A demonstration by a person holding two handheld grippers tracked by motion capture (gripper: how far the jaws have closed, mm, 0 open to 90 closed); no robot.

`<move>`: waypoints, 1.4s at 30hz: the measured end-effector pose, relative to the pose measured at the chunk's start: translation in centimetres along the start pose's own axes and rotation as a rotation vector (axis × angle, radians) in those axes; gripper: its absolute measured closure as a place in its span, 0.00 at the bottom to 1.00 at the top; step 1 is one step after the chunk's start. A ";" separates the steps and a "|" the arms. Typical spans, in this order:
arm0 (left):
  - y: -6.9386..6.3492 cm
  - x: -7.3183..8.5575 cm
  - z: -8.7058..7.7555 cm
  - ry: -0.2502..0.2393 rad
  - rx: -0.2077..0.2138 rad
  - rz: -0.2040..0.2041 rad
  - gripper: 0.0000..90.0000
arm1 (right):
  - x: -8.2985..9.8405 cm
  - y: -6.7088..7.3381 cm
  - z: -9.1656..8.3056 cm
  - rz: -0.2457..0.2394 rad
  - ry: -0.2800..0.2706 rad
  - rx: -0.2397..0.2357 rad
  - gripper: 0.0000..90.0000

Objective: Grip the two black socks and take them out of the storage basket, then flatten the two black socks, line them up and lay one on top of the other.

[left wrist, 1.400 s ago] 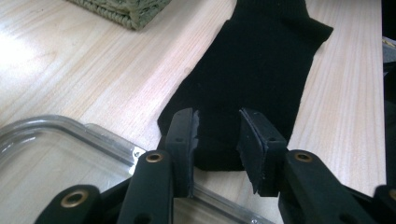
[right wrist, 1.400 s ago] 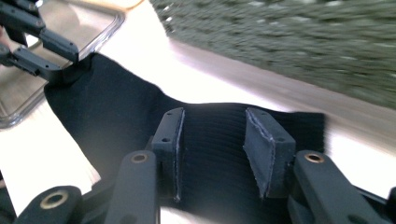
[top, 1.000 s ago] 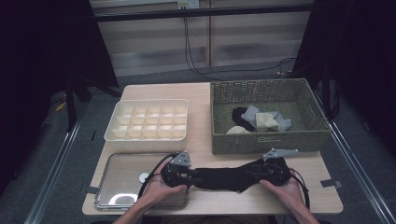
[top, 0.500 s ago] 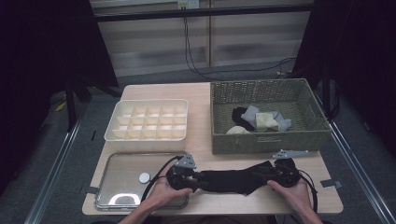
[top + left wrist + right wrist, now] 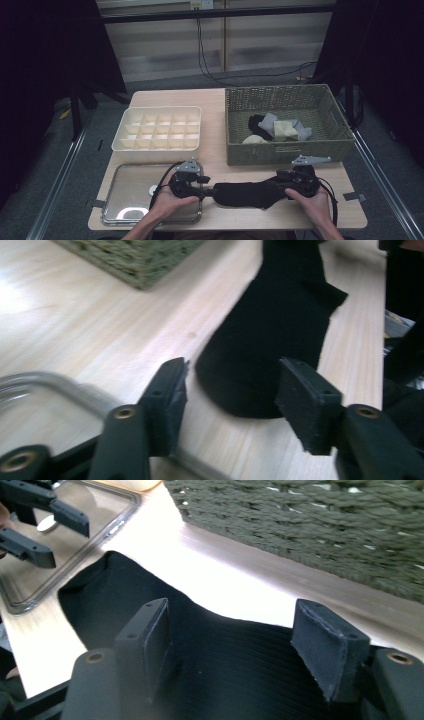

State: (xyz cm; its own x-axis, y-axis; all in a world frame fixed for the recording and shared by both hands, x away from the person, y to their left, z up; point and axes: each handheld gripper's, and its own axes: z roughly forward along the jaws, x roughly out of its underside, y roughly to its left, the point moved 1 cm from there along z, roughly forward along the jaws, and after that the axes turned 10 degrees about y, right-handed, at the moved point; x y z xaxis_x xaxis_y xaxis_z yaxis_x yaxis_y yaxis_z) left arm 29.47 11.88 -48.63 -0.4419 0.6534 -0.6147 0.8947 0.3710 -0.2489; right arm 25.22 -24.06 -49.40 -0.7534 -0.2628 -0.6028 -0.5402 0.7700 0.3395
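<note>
Black knitted fabric, a long dark sock (image 5: pixel 247 194), lies flat on the pale wooden tabletop (image 5: pixel 220 165) near its front edge, stretched between the two hands and just in front of the green woven wicker basket (image 5: pixel 285 150). Its rounded toe end sits between the left gripper (image 5: pixel 230 390) fingers, which have just been opening and stand apart without pressing on it. Its ribbed cuff end runs under the right gripper (image 5: pixel 245 630), whose fingers have likewise just been opening and stand wide over the cloth; the cuff's edge is cut off below. Beside the toe lies a clear plastic tray (image 5: pixel 127 197), partly hidden by the left hand (image 5: pixel 167 207).
</note>
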 end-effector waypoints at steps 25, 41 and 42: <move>1.0 2.6 -3.7 -0.017 -0.061 -0.055 0.35 | -2.0 1.4 -2.0 0.000 -0.111 -0.025 0.46; 0.4 3.8 -5.6 -0.044 -0.077 -0.072 0.28 | -4.9 3.3 -3.6 -0.052 -0.141 -0.072 0.47; 0.4 3.9 -5.7 -0.048 -0.083 -0.071 0.28 | -5.2 3.4 -3.6 -0.054 -0.147 -0.075 0.47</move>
State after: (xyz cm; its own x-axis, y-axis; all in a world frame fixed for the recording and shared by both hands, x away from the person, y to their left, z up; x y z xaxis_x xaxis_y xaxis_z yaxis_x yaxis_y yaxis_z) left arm 27.77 18.37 -46.82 -0.4988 0.5918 -0.6332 0.8517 0.4701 -0.2316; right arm 25.97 -22.16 -42.46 -0.6624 -0.2111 -0.7188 -0.6093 0.7100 0.3530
